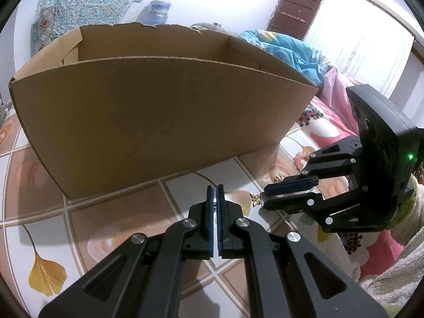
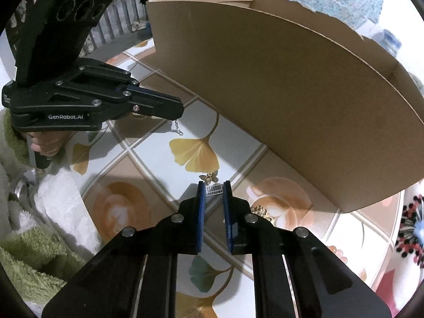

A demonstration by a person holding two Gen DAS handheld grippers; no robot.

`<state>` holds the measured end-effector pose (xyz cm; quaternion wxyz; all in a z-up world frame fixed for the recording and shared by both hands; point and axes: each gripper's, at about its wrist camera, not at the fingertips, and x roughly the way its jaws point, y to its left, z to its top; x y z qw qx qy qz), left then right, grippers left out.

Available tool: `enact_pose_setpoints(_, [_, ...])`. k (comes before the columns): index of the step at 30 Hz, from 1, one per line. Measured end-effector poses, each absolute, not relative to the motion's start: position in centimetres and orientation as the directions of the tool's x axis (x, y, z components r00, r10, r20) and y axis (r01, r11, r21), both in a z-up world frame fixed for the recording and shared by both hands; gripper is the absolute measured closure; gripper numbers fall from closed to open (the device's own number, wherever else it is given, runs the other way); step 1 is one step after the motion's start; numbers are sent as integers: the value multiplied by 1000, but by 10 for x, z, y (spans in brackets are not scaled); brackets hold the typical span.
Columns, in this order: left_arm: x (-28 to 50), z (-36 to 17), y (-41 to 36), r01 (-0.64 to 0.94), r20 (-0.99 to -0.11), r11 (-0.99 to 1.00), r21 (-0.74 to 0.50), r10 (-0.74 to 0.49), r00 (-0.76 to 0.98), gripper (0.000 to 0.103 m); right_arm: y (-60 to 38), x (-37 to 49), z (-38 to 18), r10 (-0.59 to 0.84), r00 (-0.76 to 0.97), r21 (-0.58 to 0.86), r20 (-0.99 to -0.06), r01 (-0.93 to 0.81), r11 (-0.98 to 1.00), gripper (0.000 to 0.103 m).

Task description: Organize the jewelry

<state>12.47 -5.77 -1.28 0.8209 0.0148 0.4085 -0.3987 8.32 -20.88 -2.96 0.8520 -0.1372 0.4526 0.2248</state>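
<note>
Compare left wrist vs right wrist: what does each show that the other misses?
Left wrist only: the inside of the brown cardboard box, a blue water jug, a dark brown door. Right wrist only: a metal railing, a thin silver chain dangling from the left gripper, jaws shut. Both: the box, the ginkgo-leaf tile-print tablecloth, left gripper, right gripper.

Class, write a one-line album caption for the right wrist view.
Right gripper poised around a small silver piece beside a gold butterfly, cardboard box ahead.
</note>
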Motion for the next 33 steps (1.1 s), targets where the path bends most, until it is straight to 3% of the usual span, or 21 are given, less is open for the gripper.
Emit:
enact_pose_setpoints(3, [124, -14, -58, 668, -684, 681, -300, -641, 347, 102, -210, 77, -26, 263, 491, -18, -831, -496, 868, 93])
enact_pose_setpoints(5, [124, -14, -58, 667, -684, 681, -300, -642, 348, 102, -213, 75, -24, 267, 491, -10, -829, -491, 871, 103])
enact_pose_setpoints(11, [124, -14, -58, 666, -685, 682, -302, -641, 346, 102, -223, 72, -18, 266, 491, 8, -830, -465, 885, 103])
enact_pose_setpoints(15, [124, -15, -58, 666, -686, 682, -302, -641, 346, 102, -224, 67, -12, 292, 488, 47, -822, -454, 890, 99])
enact_pose_setpoints(19, [123, -15, -58, 664, -683, 684, -303, -642, 349, 102, -221, 66, -16, 335, 454, 134, -826, -420, 898, 87])
enact_pose_setpoints(23, [123, -17, -58, 662, -680, 683, -308, -645, 349, 102, -208, 66, -26, 283, 485, 113, -828, -349, 930, 78])
enact_pose_setpoints(33, [124, -16, -54, 657, -674, 684, -318, -650, 351, 102, -180, 64, -32, 163, 583, 17, -796, -249, 968, 78])
